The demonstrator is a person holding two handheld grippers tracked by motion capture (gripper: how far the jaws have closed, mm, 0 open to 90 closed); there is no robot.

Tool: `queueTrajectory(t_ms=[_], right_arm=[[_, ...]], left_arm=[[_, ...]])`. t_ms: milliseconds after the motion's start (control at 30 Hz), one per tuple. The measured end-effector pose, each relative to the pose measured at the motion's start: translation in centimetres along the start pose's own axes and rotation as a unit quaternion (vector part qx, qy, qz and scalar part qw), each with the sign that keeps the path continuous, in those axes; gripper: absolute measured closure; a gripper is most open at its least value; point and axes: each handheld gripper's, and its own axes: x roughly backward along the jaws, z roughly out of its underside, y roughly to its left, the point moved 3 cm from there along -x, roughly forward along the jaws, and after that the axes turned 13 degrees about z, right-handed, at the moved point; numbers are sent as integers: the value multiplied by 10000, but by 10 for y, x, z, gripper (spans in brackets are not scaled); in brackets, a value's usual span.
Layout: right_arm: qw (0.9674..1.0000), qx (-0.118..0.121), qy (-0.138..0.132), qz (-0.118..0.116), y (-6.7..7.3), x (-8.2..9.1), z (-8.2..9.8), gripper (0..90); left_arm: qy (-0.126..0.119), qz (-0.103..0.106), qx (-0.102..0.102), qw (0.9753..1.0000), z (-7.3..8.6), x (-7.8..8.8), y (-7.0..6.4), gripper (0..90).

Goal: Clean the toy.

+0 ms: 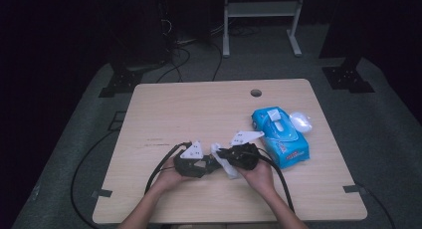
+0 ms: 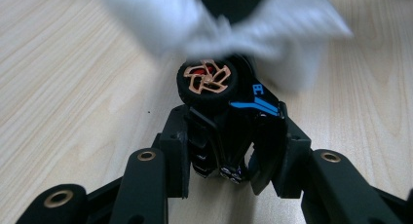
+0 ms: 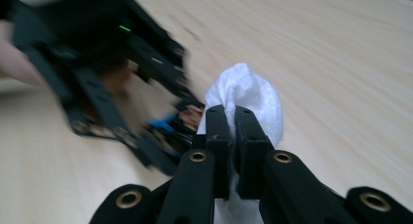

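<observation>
In the high view I see my 2 grippers close together in the lower middle of the frame, above the wooden table (image 1: 164, 114). The left gripper (image 1: 211, 163) sits slightly left of the centre and the right gripper (image 1: 223, 154) is just beside it, jaws facing each other.

In the left gripper view, the 2 black jaws rise from the bottom and are closed on a small black toy car (image 2: 229, 121). The car stands between the pads in the middle of the frame, with 1 wheel with copper-coloured spokes turned to the camera and a blue mark on the body. The jaws are only a little apart, as wide as the car itself.

The white wipe (image 2: 229, 29) hangs across the upper part of that frame, blurred, touching the top of the car.

In the right gripper view, the jaws are nearly fully closed and pinch the same wipe (image 3: 248, 100) in the centre of the frame. The cloth bulges above the tips and also comes out below them. The left gripper with the car (image 3: 168, 126) is at the left of the wipe, blurred, very near to it.

At the right side of the high view lies a blue wipe pack (image 1: 281, 137), and a white lid-like object (image 1: 300, 121) touches its upper right corner.
</observation>
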Motion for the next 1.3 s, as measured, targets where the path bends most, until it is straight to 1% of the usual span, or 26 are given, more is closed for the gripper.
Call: queueTrajectory(t_ms=[67, 100, 133, 167, 233, 267, 300, 333, 367, 433, 467, 500, 533, 600, 633, 700, 767, 967, 1033, 1100, 1200, 1300], right_arm=[[10000, 67, -27, -47, 7, -4, -3, 857], [9999, 113, -7, -44, 7, -4, -4, 857], [9999, 107, 20, -68, 6, -4, -4, 857], [9999, 124, 59, -24, 4, -3, -4, 857], [9990, 276, 147, 310, -6, 2, -2, 857], [9984, 298, 187, 433, -12, 4, -1, 857], [9972, 340, 258, 615, -19, 7, 1, 857], [9976, 181, 225, 637, -29, 12, 3, 857], [9976, 58, 224, 649, -34, 15, 5, 857], [9962, 0, 262, 829, -45, 21, 9, 857], [9961, -90, 287, 834, -48, 23, 10, 857], [9965, -202, 278, 764, -51, 23, 12, 857], [9966, -247, 255, 742, -51, 23, 13, 857], [9964, -174, 235, 790, -50, 22, 13, 857], [9964, -113, 234, 810, -49, 22, 13, 857], [9965, -128, 226, 799, -48, 23, 14, 857], [9965, -120, 222, 797, -47, 24, 15, 857], [9964, -44, 208, 821, -44, 27, 17, 857], [9964, -32, 189, 823, -44, 27, 18, 857], [9964, -19, 178, 824, -44, 28, 18, 857], [9965, 1, 132, 822, -44, 28, 20, 856], [9966, 3, 130, 814, -44, 29, 20, 857]], left_arm=[[17, 5, 1, 10000, 1, 1, 1, 581], [23, 16, 2, 10000, 1, 2, 1, 582], [24, 18, 11, 10000, 1, 2, 1, 582], [25, 17, 20, 10000, 1, 2, 1, 581], [43, -8, 26, 10000, 1, 2, 2, 581], [42, -31, 34, 10000, 2, 3, 2, 581], [39, -51, 35, 10000, 2, 4, 3, 581], [36, -59, 28, 10000, 2, 4, 4, 582], [27, -54, 35, 10000, 3, 4, 5, 581], [19, -48, 38, 10000, 3, 4, 5, 581], [15, -53, 41, 10000, 3, 4, 6, 581], [9, -57, 68, 10000, 3, 4, 6, 581], [6, -57, 85, 9999, 3, 4, 6, 579], [13, -84, 166, 9998, 3, 5, 6, 572], [30, -118, 208, 9997, 4, 5, 7, 562], [-14, -123, 324, 9994, 4, 6, 8, 520], [-96, -80, 436, 9990, 4, 8, 9, 479], [-383, 24, 595, 9975, 1, 14, 9, 444], [-497, 72, 677, 9964, -1, 16, 10, 437], [-546, 119, 785, 9953, -3, 19, 11, 428], [-671, 204, 950, 9930, -6, 24, 14, 406], [-840, 291, 1092, 9900, -8, 28, 17, 401]])
